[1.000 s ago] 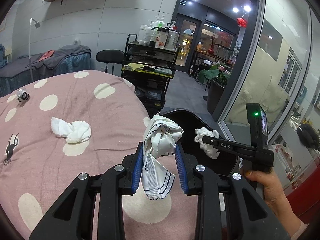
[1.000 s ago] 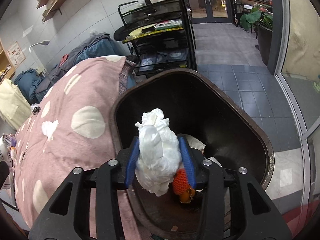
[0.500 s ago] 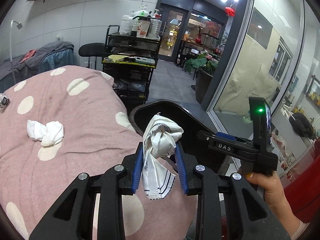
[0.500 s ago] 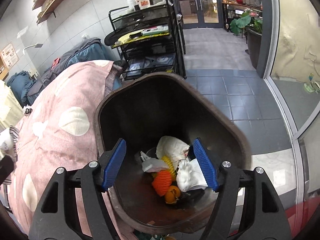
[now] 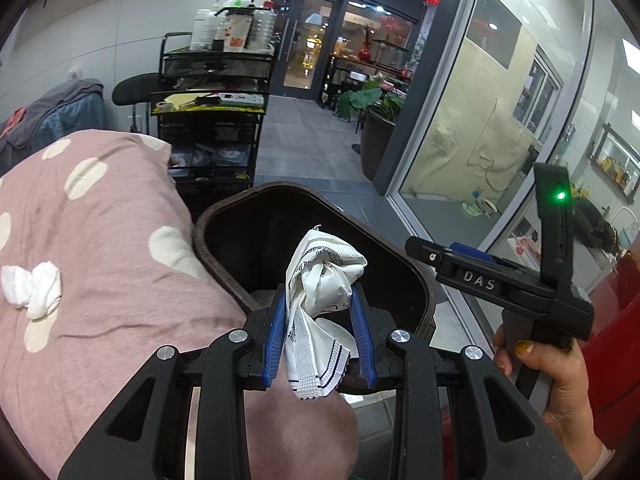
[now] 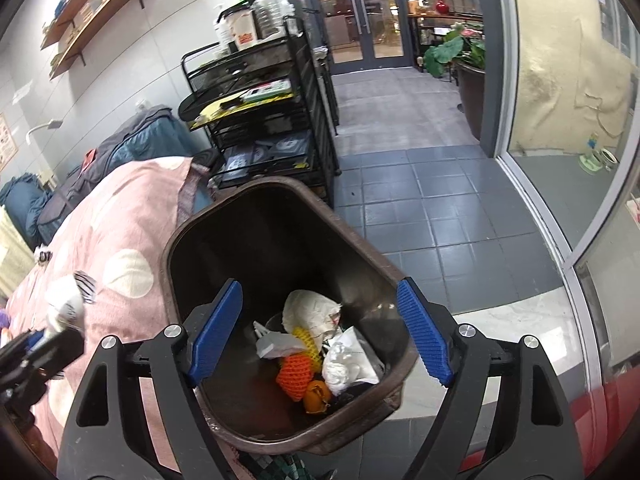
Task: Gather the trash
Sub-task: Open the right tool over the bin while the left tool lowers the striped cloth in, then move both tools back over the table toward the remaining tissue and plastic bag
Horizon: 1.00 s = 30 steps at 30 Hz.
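Over bin rim [image 6: 176, 248], right gripper [image 6: 320, 328] gapes.

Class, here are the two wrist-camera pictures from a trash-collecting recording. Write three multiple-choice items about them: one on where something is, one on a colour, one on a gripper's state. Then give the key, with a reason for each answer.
1. Where does the loose crumpled white tissue lie?
A. inside the bin
B. on the pink polka-dot bedcover
C. on the tiled floor

2. What colour are the finger pads of the right gripper?
A. blue
B. red
C. yellow

3. What is the state of the left gripper?
A. open and empty
B. shut on an orange
C. shut on a crumpled white wrapper

Key:
1 B: the tissue rests on the pink polka-dot bedcover, left of the brown trash bin.
2 A: both ridged pads are blue.
3 C: the jaws press both sides of the crumpled white wrapper, while the right gripper stands open above the bin.
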Motion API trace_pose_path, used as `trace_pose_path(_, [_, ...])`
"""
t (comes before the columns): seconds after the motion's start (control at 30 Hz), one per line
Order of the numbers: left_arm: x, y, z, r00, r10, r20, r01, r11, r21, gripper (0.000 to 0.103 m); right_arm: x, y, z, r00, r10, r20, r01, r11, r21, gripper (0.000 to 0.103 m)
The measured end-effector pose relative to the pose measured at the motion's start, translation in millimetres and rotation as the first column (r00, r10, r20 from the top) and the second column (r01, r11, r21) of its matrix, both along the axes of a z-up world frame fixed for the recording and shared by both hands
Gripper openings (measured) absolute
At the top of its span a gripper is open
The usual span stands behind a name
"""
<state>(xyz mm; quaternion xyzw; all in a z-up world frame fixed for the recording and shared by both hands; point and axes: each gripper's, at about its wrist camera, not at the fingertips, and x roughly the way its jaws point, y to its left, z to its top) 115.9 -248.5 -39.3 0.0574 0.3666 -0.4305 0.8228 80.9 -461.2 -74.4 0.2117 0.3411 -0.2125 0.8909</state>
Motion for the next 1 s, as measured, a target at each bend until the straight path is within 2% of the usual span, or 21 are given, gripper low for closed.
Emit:
trace_pose_path(0.6, [13,-46,-30,0.998,-0.052,-0.026,0.055,0.993,0.105,0.031,-18,-29,-4,0.998,-0.058,-0.016,0.058,0.998,-0.005,0.08])
trace_pose_path(0.67, [15,-50,-32,0.998,-0.056,-0.025,0.058,0.992,0.115,0.035,-19,-30,-3,0.998,-0.059,-0.018,0.059,0.998,-0.01,0.08])
trace_pose_path(0.77, [17,-53,-35,0.998,-0.056,-0.018,0.058,0.989,0.134,0.049,-22,-33,-3,0.998,-0.06,-0.015,0.06,0.998,-0.004,0.083])
trace_pose_path(0.83, [16,-54,-35,0.999,-0.048,-0.013,0.049,0.989,0.139,0.067,-24,-34,-3,0.998,-0.06,-0.013,0.06,0.998,-0.002,0.083])
trace_pose_path(1.0, [14,-53,-33,0.999,-0.047,0.002,0.046,0.99,0.133,0.081,-27,-33,-4,0.999,-0.049,-0.008,0.049,0.999,0.004,0.085])
